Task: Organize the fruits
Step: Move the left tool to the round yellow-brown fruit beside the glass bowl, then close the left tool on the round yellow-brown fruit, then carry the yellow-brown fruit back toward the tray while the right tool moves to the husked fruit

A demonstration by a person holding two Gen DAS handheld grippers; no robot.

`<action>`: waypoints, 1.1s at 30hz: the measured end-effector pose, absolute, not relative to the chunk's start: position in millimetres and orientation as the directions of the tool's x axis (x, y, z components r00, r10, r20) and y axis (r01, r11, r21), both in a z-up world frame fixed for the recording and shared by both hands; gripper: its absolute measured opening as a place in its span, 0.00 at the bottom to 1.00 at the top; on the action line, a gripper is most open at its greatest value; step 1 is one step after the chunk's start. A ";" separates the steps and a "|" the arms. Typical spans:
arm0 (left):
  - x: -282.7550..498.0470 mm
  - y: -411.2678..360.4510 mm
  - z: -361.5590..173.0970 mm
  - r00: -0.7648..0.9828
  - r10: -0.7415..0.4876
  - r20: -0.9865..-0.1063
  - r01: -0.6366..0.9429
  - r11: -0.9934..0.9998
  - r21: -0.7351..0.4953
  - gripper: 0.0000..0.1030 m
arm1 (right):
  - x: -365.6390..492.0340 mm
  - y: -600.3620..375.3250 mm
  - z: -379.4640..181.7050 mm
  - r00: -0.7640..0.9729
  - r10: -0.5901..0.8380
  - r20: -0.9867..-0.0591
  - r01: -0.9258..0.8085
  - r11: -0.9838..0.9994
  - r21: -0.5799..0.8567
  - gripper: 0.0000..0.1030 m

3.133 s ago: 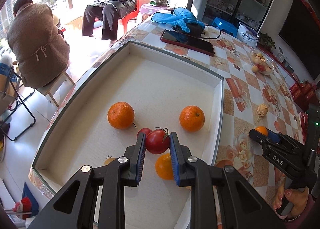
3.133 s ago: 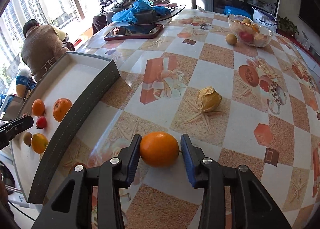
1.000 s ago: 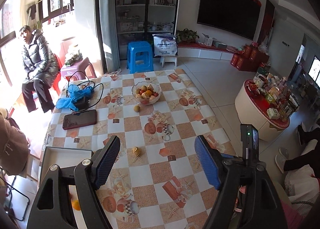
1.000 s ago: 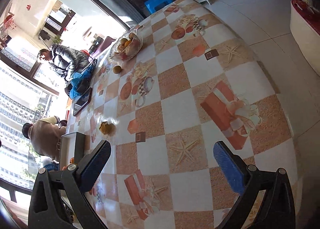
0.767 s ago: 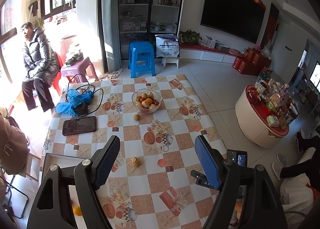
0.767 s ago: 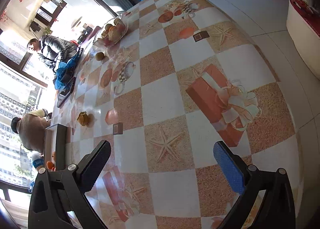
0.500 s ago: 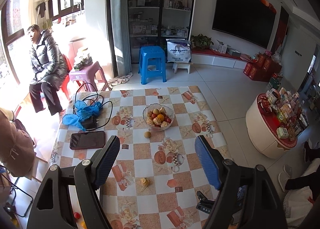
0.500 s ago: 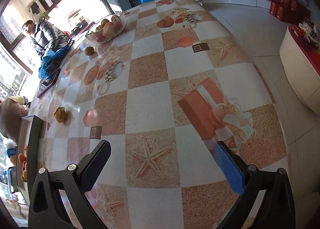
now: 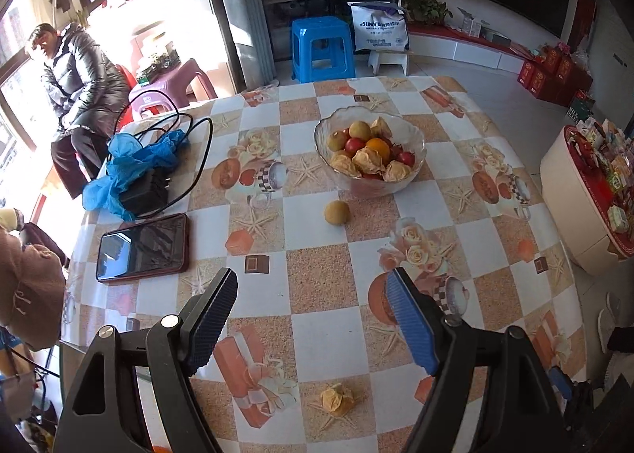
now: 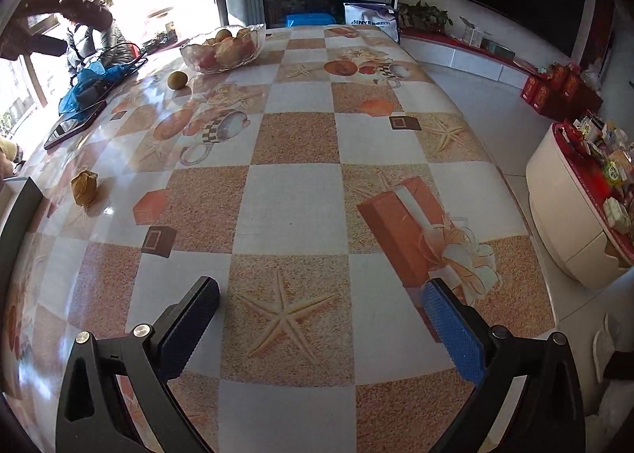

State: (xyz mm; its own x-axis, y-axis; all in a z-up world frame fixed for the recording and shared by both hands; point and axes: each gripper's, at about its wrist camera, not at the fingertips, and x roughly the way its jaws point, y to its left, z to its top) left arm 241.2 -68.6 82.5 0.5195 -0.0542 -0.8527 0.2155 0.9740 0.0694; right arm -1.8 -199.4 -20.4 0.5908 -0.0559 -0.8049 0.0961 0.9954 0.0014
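A glass bowl (image 9: 416,144) of mixed fruit stands at the far side of the table; it also shows in the right wrist view (image 10: 257,35). A round tan fruit (image 9: 337,212) lies on the cloth in front of it, also in the right wrist view (image 10: 177,80). A papery husked fruit (image 9: 337,398) lies near me, also in the right wrist view (image 10: 84,187). My left gripper (image 9: 313,306) is open and empty, high above the table. My right gripper (image 10: 321,306) is open and empty, low over the near table edge.
A phone (image 9: 142,247), a black charger with cables and blue gloves (image 9: 134,172) lie at the table's left. The dark tray wall (image 10: 16,215) is at the left edge. Two people sit by the window. A round white side table (image 10: 574,223) stands right.
Earlier each gripper was shut on a fruit at the tray; now both are open and empty. The left gripper has come down toward the table. The right has tilted level over the table edge.
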 end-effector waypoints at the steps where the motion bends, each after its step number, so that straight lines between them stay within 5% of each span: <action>1: 246.6 -68.9 69.8 0.515 -0.045 -0.856 0.208 0.975 0.075 0.78 | -1.4 -199.1 -20.5 0.591 -0.056 -0.805 0.096 0.995 0.002 1.00; 10: 293.0 -90.0 13.7 0.516 0.013 -0.856 0.189 0.974 0.129 0.78 | -1.6 -198.8 -20.2 0.591 -0.056 -0.805 0.096 0.995 0.002 1.00; 17: 319.3 -105.2 -3.3 0.534 0.002 -0.846 0.187 0.975 0.121 0.69 | -0.3 -198.4 -20.4 0.590 -0.055 -0.805 0.095 0.995 0.002 1.00; 20: 328.0 -105.6 -2.3 0.538 -0.016 -0.843 0.168 0.982 0.089 0.50 | -0.3 -198.2 -20.4 0.591 -0.053 -0.805 0.095 0.995 0.004 1.00; 21: 329.4 -104.7 -2.1 0.533 -0.032 -0.846 0.168 0.984 0.068 0.31 | -0.1 -197.9 -20.3 0.591 -0.053 -0.805 0.095 0.995 0.004 1.00; 22: 329.3 -104.8 -1.9 0.529 -0.037 -0.848 0.164 0.985 0.059 0.28 | 0.0 -197.6 -20.3 0.591 -0.053 -0.805 0.095 0.995 0.005 1.00; 33: 278.1 -47.8 -0.5 0.480 -0.047 -0.876 0.145 0.989 0.027 0.28 | -0.2 -198.1 -20.4 0.591 -0.053 -0.805 0.095 0.995 0.005 1.00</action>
